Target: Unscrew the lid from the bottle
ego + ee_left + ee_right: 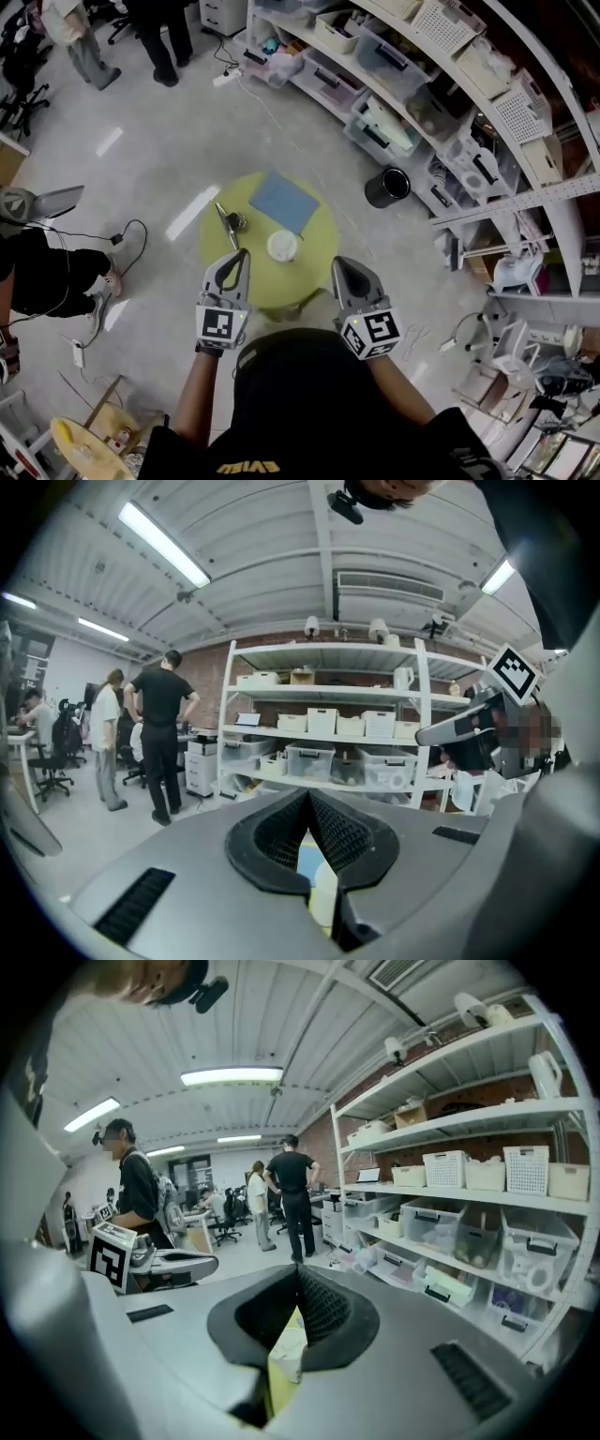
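Note:
A small bottle with a white lid (282,246) stands upright near the middle of the round yellow-green table (319,267). My left gripper (242,255) hovers over the table's near left edge, shut and empty, its tip just left of the bottle. My right gripper (339,265) is held over the near right edge, also shut and empty, a little further from the bottle. In the left gripper view the jaws (307,799) meet, with the pale bottle (323,892) glimpsed below them. In the right gripper view the closed jaws (296,1274) point across the room.
A blue cloth (284,202) lies on the table's far side and a small metal tool (230,223) at its left. A black bin (387,187) stands on the floor by long shelves (450,103) of boxes. People stand at the far left (159,37).

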Demonstrator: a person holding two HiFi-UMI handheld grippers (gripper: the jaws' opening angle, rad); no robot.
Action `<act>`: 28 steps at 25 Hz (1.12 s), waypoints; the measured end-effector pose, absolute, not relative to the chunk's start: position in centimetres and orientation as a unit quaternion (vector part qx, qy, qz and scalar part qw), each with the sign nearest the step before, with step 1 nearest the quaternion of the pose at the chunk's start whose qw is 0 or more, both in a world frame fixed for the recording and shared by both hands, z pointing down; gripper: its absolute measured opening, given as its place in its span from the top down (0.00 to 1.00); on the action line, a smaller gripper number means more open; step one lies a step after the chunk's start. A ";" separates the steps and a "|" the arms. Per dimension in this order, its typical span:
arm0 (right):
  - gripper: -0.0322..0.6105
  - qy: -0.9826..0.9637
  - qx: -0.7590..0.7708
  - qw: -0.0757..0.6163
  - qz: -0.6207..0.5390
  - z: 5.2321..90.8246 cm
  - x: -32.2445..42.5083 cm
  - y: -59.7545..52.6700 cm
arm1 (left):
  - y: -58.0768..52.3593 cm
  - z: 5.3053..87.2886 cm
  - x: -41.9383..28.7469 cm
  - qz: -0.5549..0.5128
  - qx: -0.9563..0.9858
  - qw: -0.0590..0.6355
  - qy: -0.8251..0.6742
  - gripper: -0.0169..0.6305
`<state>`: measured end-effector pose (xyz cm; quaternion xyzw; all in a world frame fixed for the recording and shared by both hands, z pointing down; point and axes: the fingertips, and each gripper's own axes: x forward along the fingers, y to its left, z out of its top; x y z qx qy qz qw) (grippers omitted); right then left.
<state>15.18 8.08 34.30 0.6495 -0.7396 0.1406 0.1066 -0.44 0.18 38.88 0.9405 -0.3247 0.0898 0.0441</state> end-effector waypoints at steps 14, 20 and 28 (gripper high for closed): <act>0.80 -0.773 0.570 0.197 0.195 40.7 13.6 1.6 | -0.4 51.7 -0.6 0.247 0.937 0.021 -0.248 0.62; 0.48 -0.776 0.493 0.306 0.245 47.6 14.0 1.8 | 2.7 58.4 2.7 0.306 0.940 0.005 -0.152 0.39; 0.36 -0.736 0.408 0.448 0.303 55.9 10.7 0.4 | 2.5 64.6 9.1 0.288 0.946 -0.012 -0.152 0.17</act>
